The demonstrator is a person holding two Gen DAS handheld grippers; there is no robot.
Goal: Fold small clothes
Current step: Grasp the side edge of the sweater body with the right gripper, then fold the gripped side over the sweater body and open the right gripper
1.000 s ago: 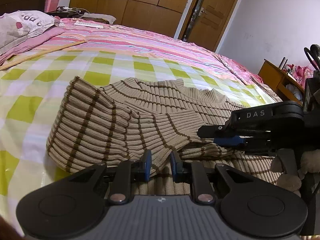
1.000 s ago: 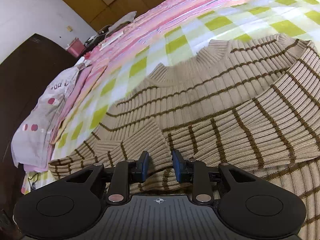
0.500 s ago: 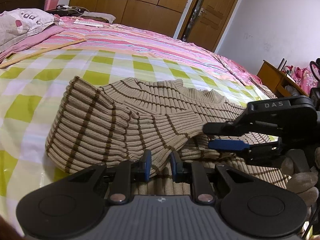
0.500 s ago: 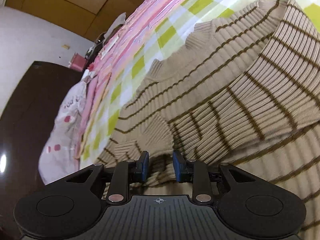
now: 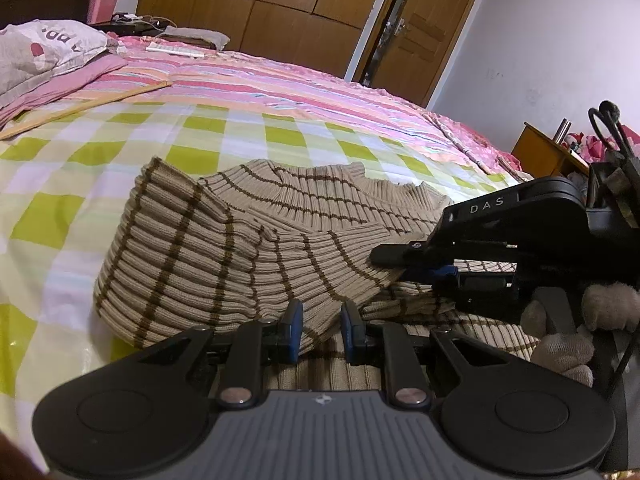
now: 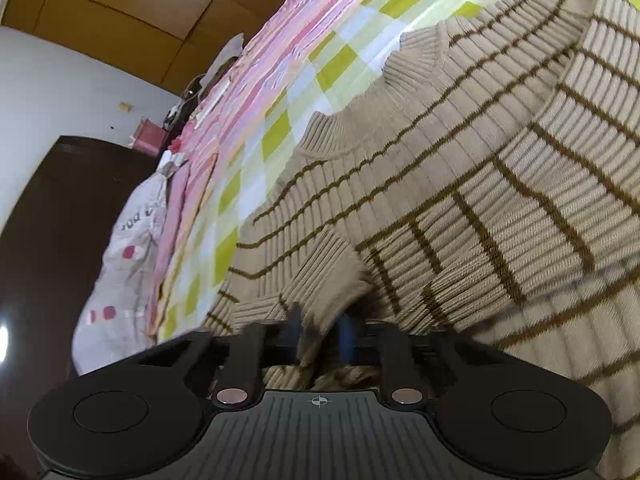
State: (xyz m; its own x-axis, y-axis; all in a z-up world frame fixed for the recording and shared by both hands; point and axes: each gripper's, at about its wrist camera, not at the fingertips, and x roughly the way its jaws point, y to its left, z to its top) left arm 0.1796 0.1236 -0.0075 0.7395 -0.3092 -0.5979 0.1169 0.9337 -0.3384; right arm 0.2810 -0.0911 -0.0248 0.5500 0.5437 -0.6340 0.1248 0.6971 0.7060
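Sweater (image 5: 256, 256), beige ribbed knit with brown stripes, lies on the checked sheet (image 5: 60, 216) near the front edge of the bed, collar toward the far side. One sleeve is already folded across the body.

Left gripper (image 5: 319, 330): jaws are narrowed onto a fold of knit at the near edge of the garment and pinch it.

Right gripper (image 6: 319, 336): jaws have just been closing, with the cuff end of the folded sleeve between them. The right wrist view is blurred, so full pad contact cannot be confirmed there; the left wrist view shows the fingers brought together on the cloth.

Handling, as a judgement: the knit is soft, light and stretchy, with no stiffness of its own. It will sag and drape between two grip points, and the ribbing gives good friction. Take hold at hems, cuffs or folded edges, where layers are thick, and lift both sides evenly to avoid dragging the fold open.
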